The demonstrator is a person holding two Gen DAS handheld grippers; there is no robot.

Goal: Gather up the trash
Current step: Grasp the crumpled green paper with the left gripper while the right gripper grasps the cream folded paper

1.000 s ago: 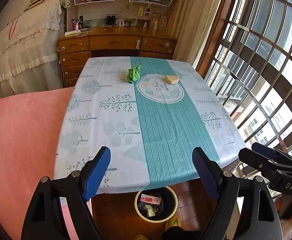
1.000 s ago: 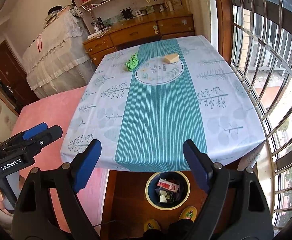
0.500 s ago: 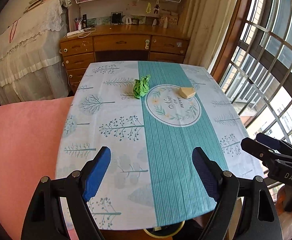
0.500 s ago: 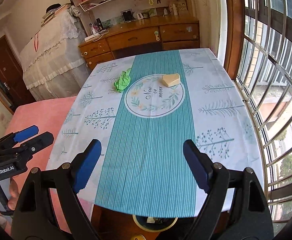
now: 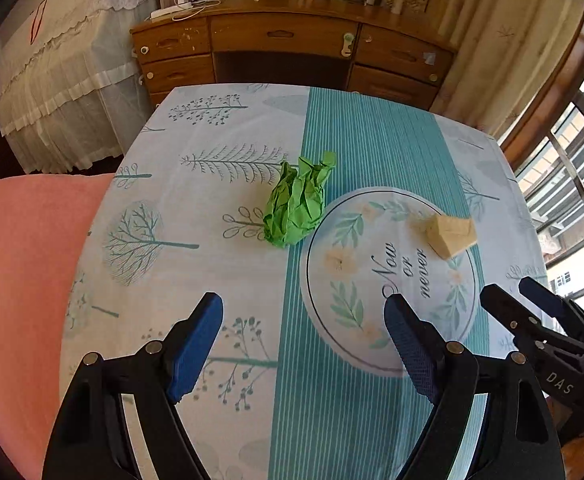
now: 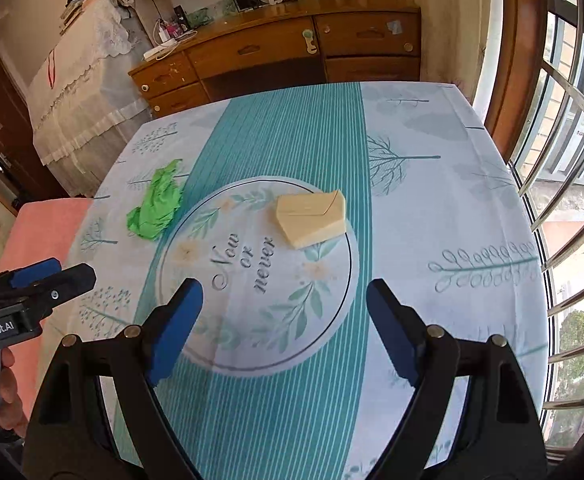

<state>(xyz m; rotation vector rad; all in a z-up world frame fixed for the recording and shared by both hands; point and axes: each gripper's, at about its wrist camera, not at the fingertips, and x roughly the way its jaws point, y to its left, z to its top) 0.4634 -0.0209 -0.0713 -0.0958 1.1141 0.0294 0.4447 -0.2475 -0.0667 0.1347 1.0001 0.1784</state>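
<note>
Both grippers hang over the table now, angled down at the cloth [image 5: 220, 280], and nothing is in either one. The left gripper [image 5: 303, 344] has its jaws wide apart, empty, and just beyond it sits the green paper wad [image 5: 295, 208], right on the seam between the white print and the teal stripe, left of the round motif. The right gripper [image 6: 284, 316] is spread just as wide, also empty, and its target looks to be the beige folded paper [image 6: 311, 216] on the far right rim of that circle. The two bits of trash lie apart from each other, one to each side. The green wad looks feather-light and soft: it should crush under the pads, so a grip across its fat middle seems safest, not the loose peak at the far end. The beige piece looks stiffer, flat-faced and low; it may skid on the smooth cloth, so pinching across its narrower sides, pads low, seems the better bet.
</note>
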